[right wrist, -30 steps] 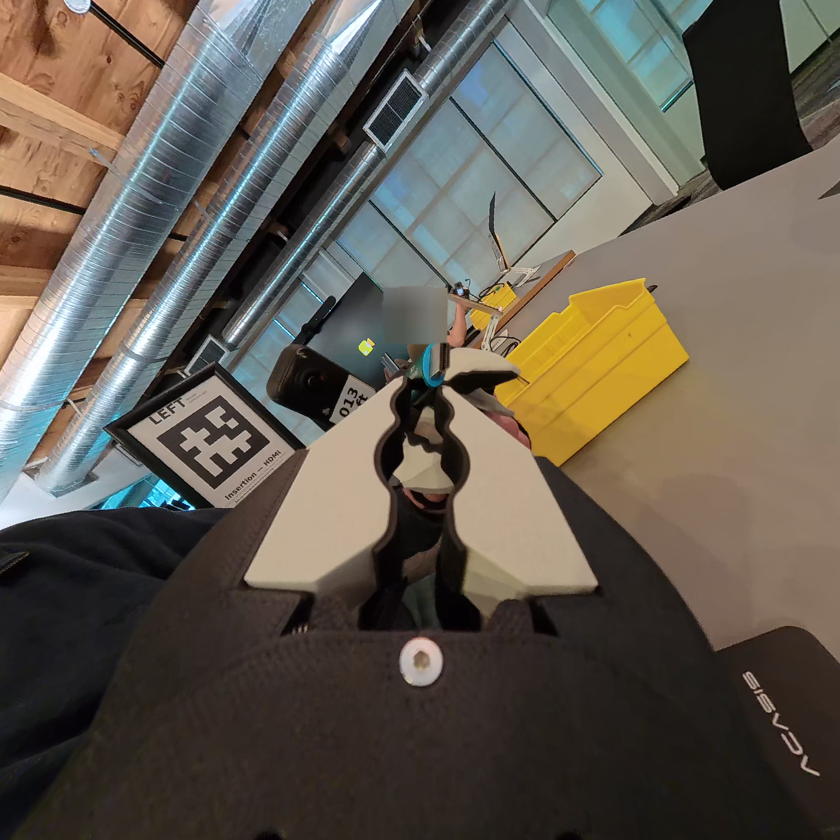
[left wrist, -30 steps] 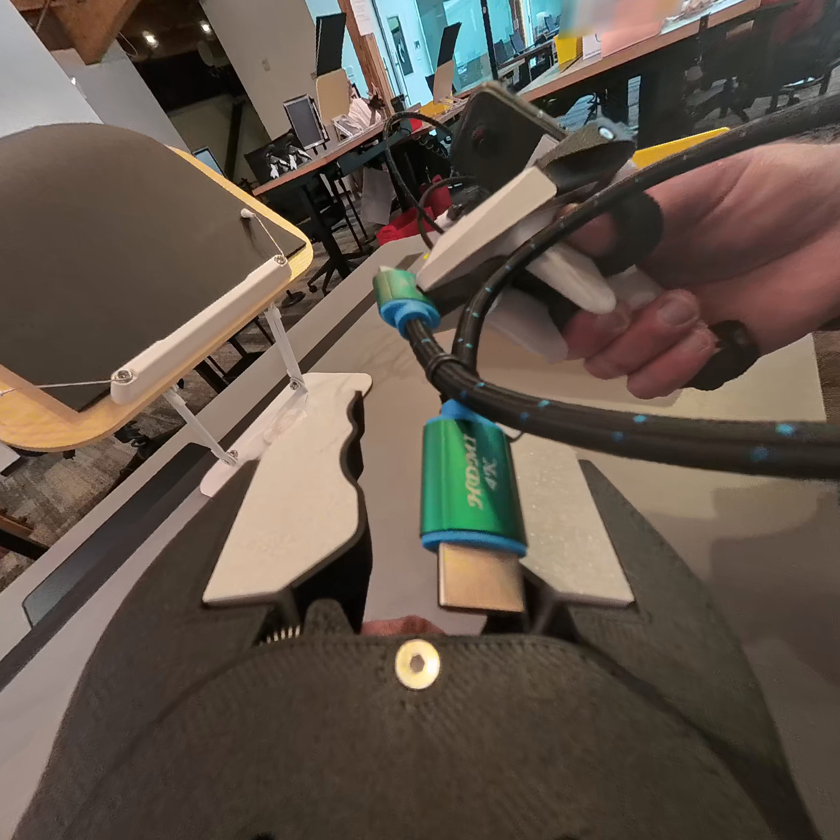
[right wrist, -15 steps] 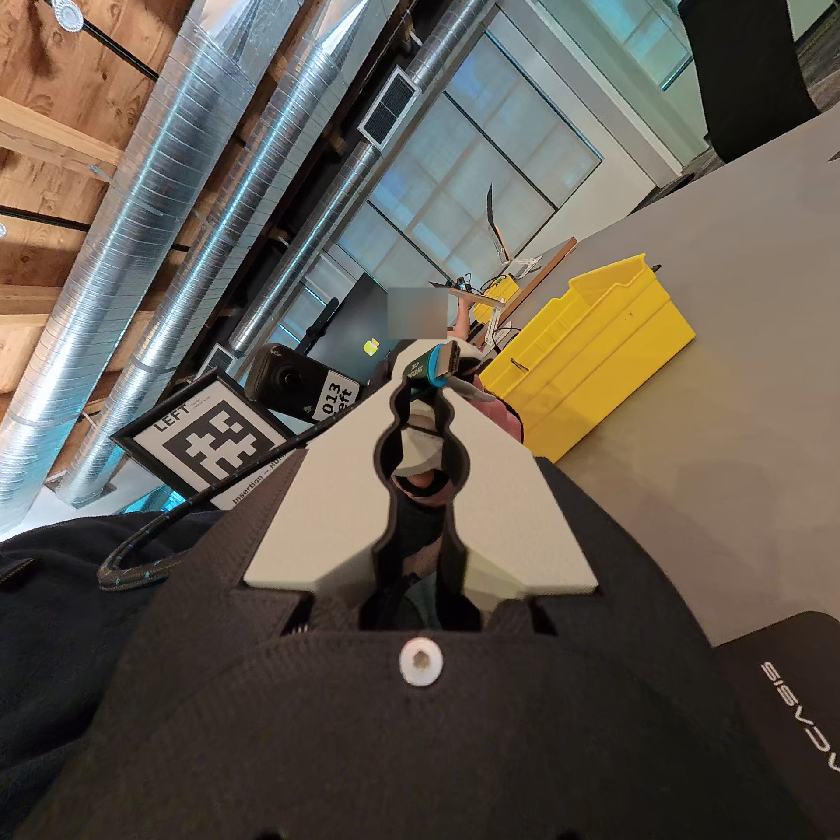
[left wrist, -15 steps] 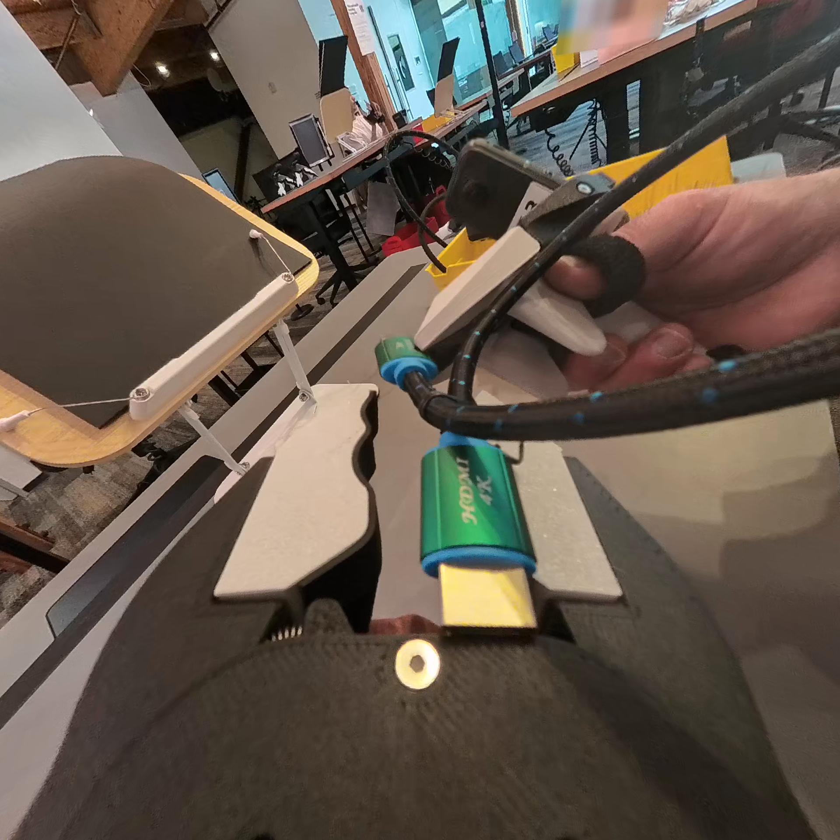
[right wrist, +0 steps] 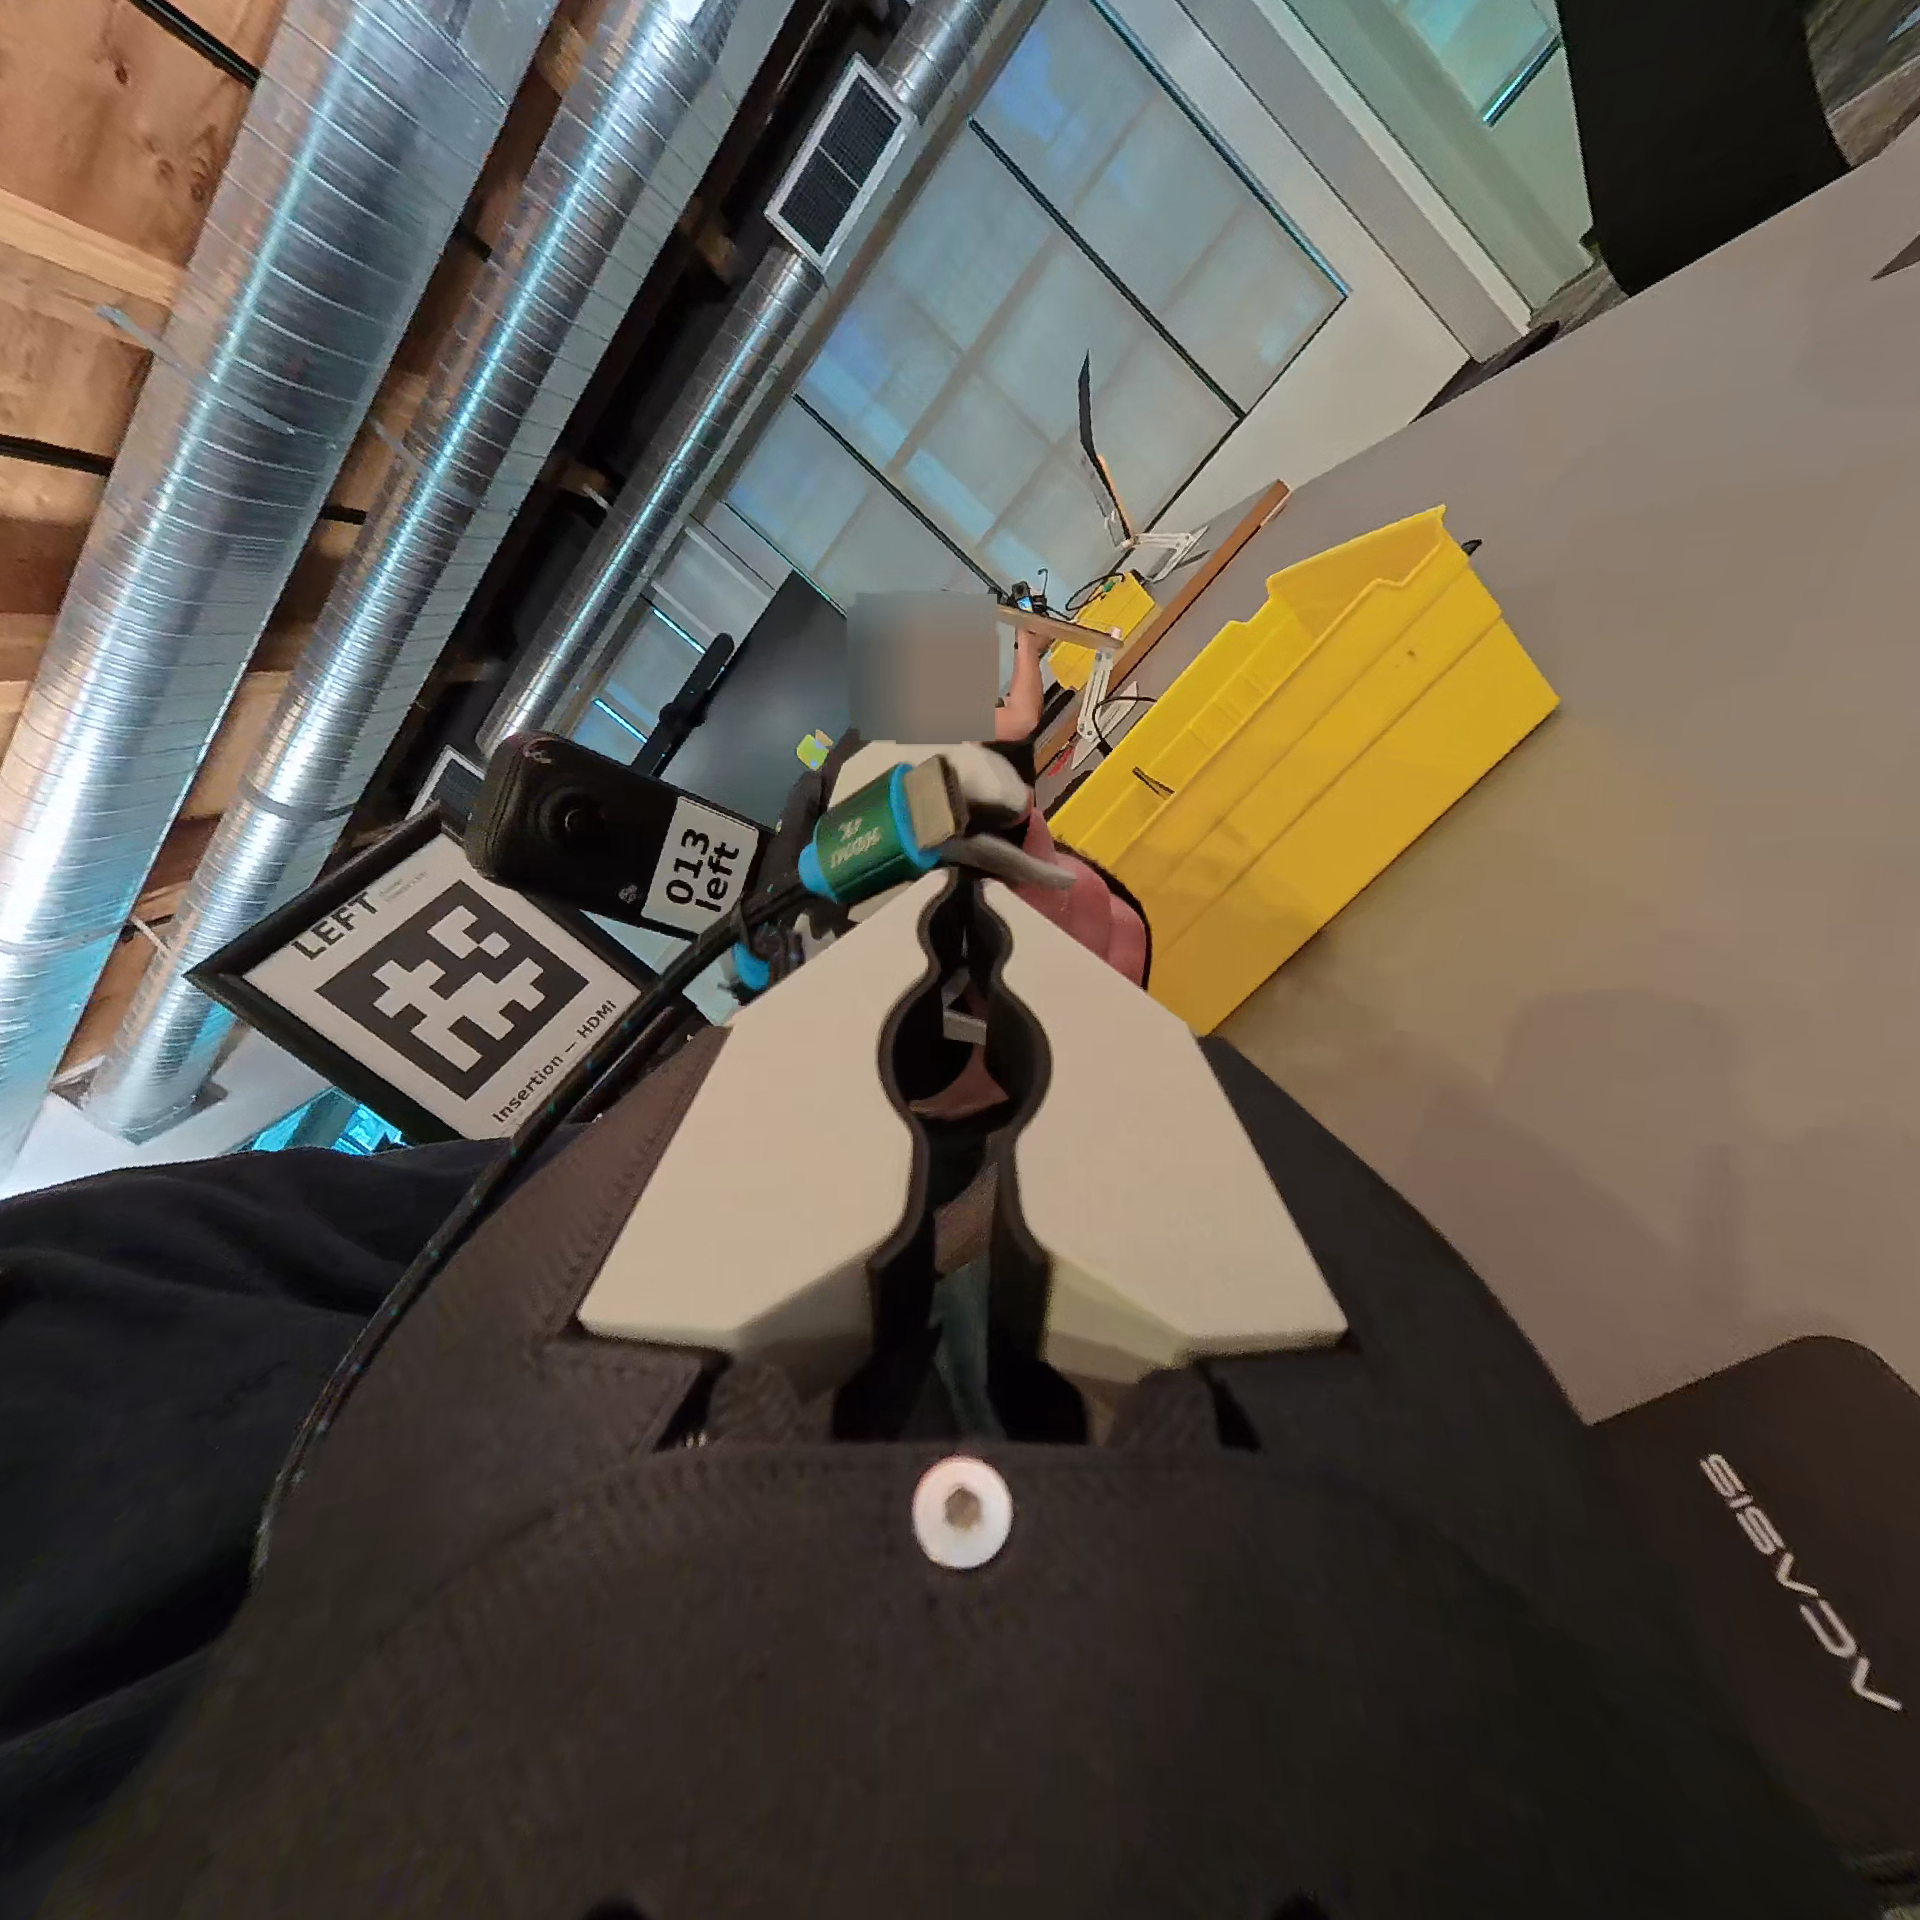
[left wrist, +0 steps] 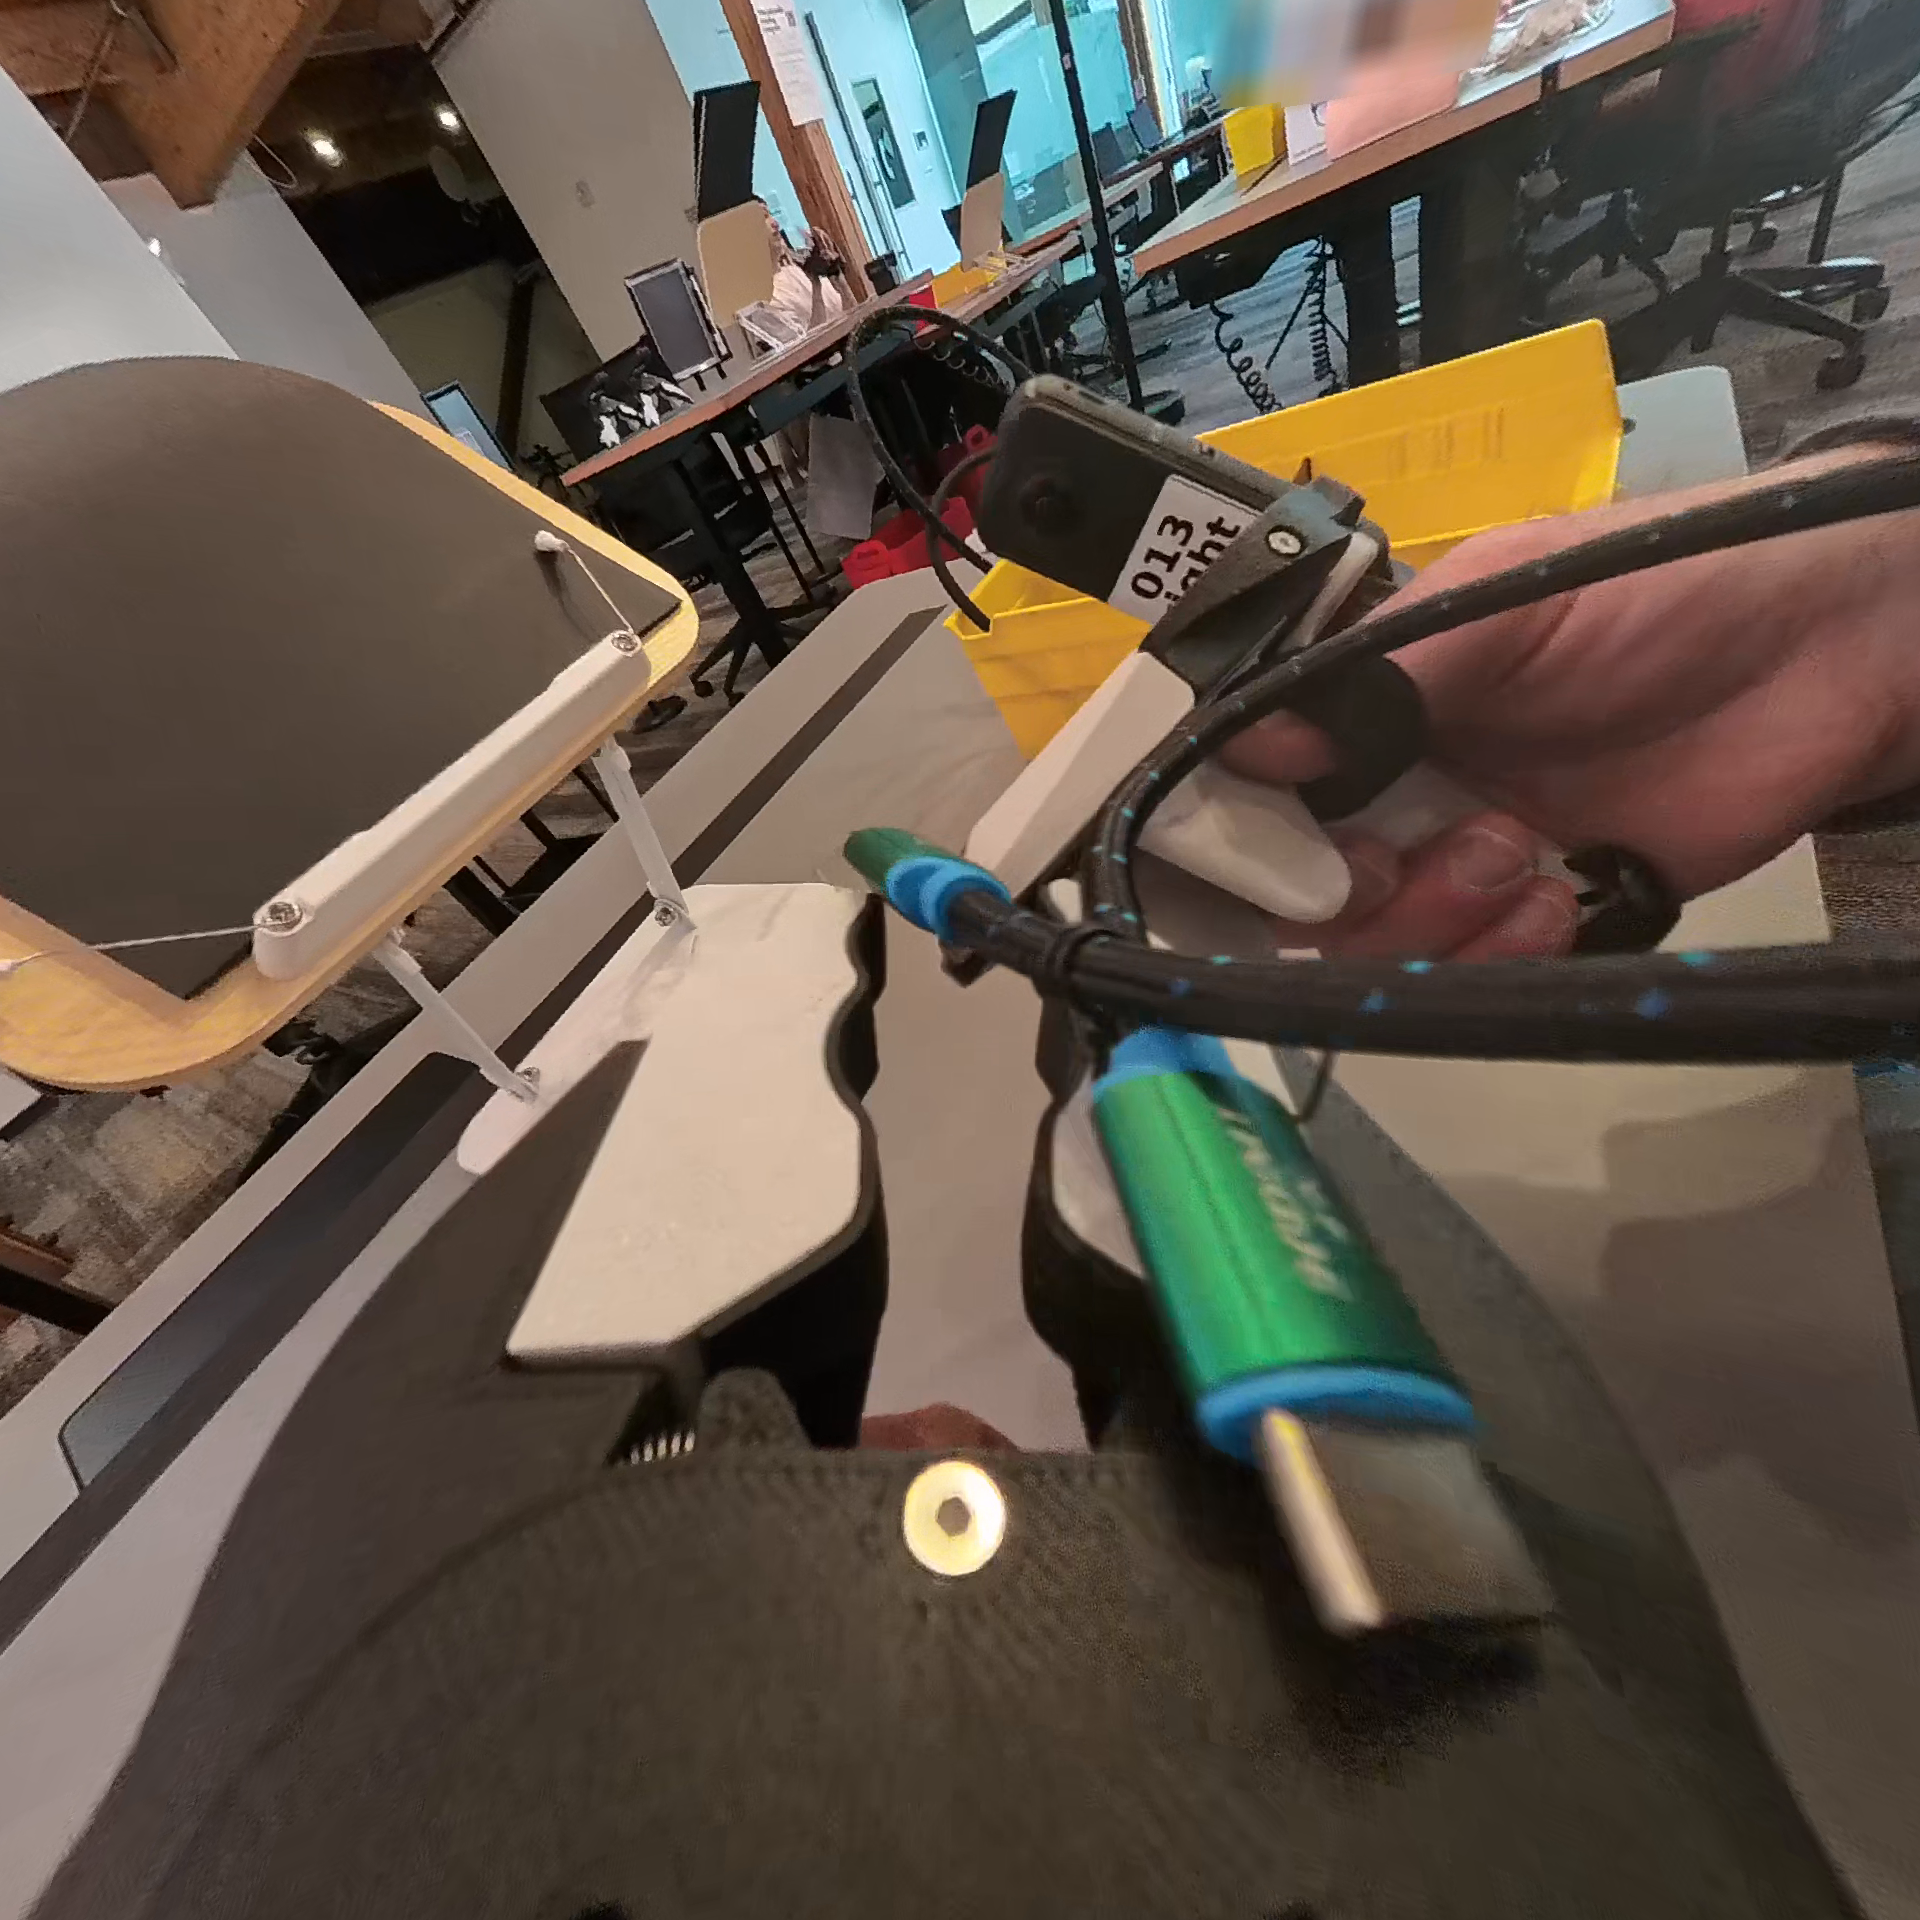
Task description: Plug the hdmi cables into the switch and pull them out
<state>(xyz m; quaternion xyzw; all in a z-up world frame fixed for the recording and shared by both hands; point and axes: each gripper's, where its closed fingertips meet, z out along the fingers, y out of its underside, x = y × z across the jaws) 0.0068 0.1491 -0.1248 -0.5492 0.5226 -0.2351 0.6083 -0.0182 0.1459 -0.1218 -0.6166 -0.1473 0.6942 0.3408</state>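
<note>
We are holding the braided HDMI cable (left wrist: 1299, 997) bundle in the closed right gripper (left wrist: 997, 862); the left gripper (left wrist: 951, 1122) is gaping. No switch is showing; locating it comes next.

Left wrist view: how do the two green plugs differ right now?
The near plug hangs over the left gripper's finger, metal tip showing toward the camera; the far plug sits by the right gripper, tip hidden. Near plug is blurred, far plug sharp. Both are green with blue collars.
</note>
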